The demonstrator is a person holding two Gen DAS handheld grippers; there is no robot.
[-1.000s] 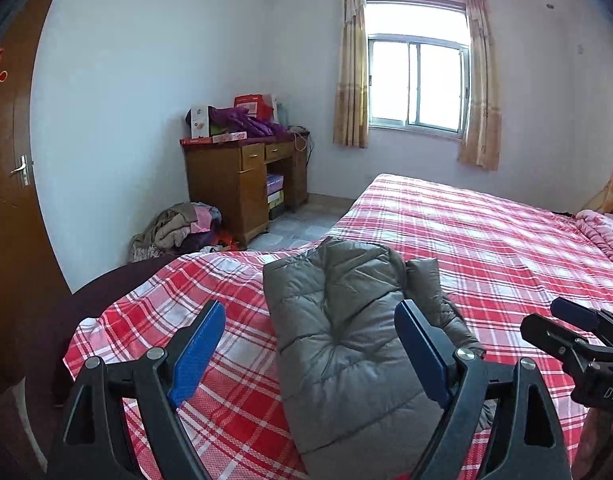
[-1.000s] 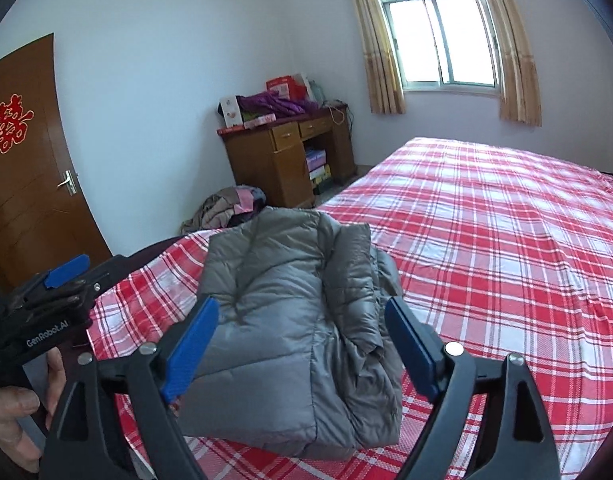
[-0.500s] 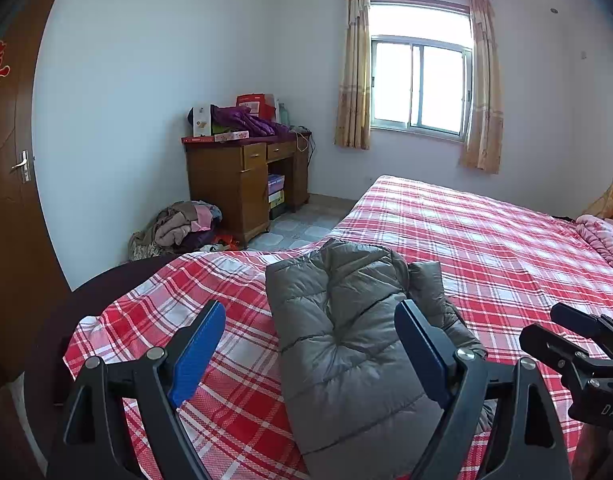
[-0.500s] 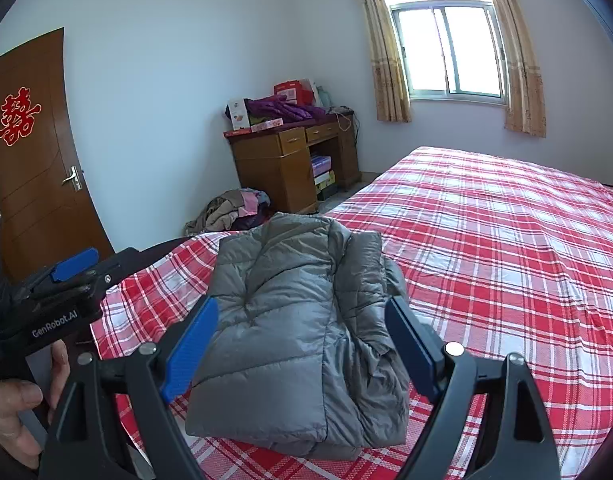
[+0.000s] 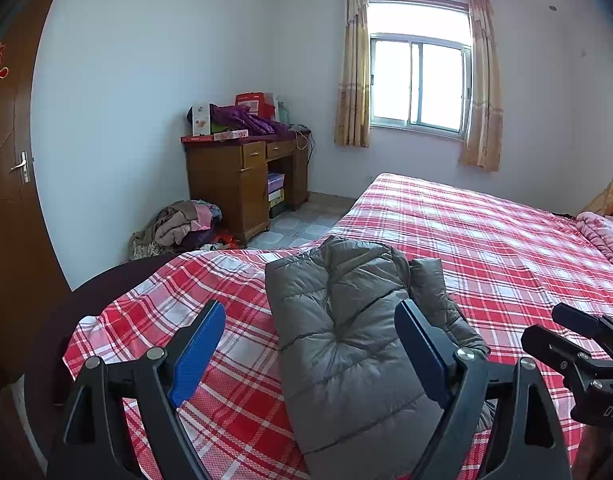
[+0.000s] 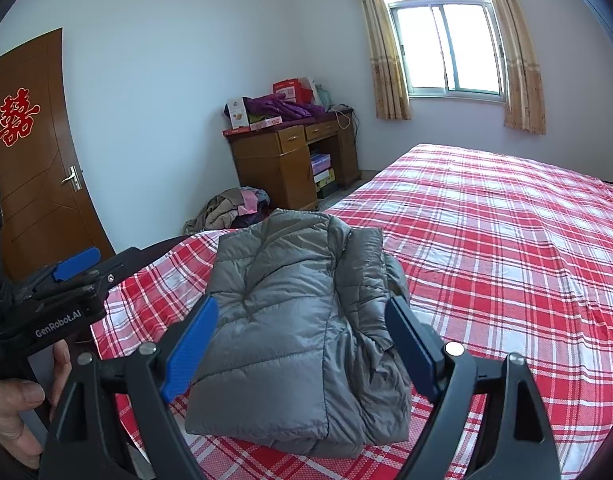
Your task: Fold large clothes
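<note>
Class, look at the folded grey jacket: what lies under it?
The grey jacket lies on the red checked bedsheet, which shows all round it. The sheet directly beneath and the jacket's inner folded layers are covered, so nothing more can be told.

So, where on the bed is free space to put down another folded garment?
The red plaid bedsheet is bare from the folded grey padded jacket towards the window. The near-left corner, between jacket and edge, offers only a narrow strip. A pink quilt fills the far right.

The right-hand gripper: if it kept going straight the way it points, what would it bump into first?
Most likely the folded grey jacket on the bed. It lies right ahead between the open fingers of the right gripper, untouched. Depth is hard to judge here.
</note>
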